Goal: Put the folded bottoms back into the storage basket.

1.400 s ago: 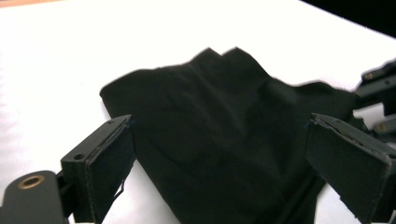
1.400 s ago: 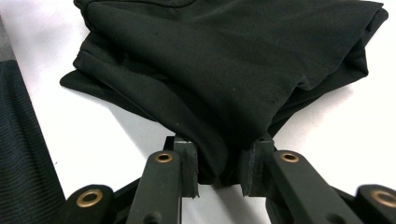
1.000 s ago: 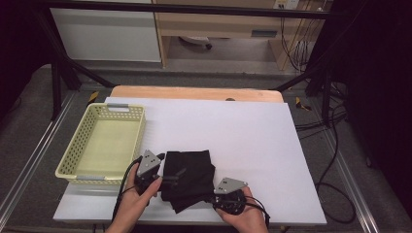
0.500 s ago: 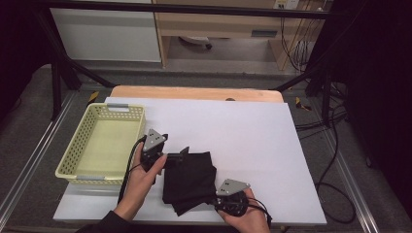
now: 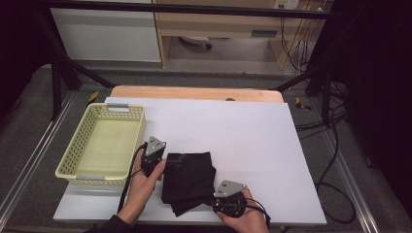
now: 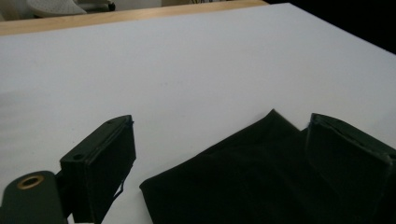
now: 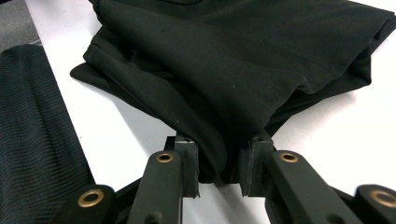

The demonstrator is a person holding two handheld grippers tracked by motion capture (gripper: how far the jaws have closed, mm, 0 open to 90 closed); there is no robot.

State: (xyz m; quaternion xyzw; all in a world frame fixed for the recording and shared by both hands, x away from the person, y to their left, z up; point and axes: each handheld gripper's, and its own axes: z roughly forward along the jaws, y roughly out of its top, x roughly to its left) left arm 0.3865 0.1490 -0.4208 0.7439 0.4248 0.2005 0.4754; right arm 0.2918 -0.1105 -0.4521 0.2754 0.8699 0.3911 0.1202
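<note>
Gripping the cloth (image 7: 243, 60) at its near edge, the right gripper (image 7: 219, 168) has its jaws clamped on a bunched fold of the black fabric; the right gripper view shows that fold pinched between the two pads, the rest of the cloth spreading away beyond them. Right hand (image 5: 243, 213) sits at the near edge of the surface (image 5: 252, 131), wrapped around the gripper body from below, grey plate up, jaws aimed left toward the cloth's near right corner.

Cloth lies folded and flat on the near middle of the surface, a dark rough square, just right of the basket (image 5: 104, 143) but not touching it.

Left forearm comes in from the bottom edge and angles up and to the right; left hand (image 5: 145, 177) holds the left gripper (image 5: 163, 162) at the cloth's far left corner. Its jaws stand wide apart. In the left gripper view one jaw rests over bare white surface, the other sits at or on the cloth's corner; the fabric edge runs between them, not pressed by either. Whether that jaw touches the cloth I cannot tell.

Farther off: yellow-green mesh basket at the left edge of the surface, long side toward the cloth. Beyond it, a wooden strip along the far edge.
</note>
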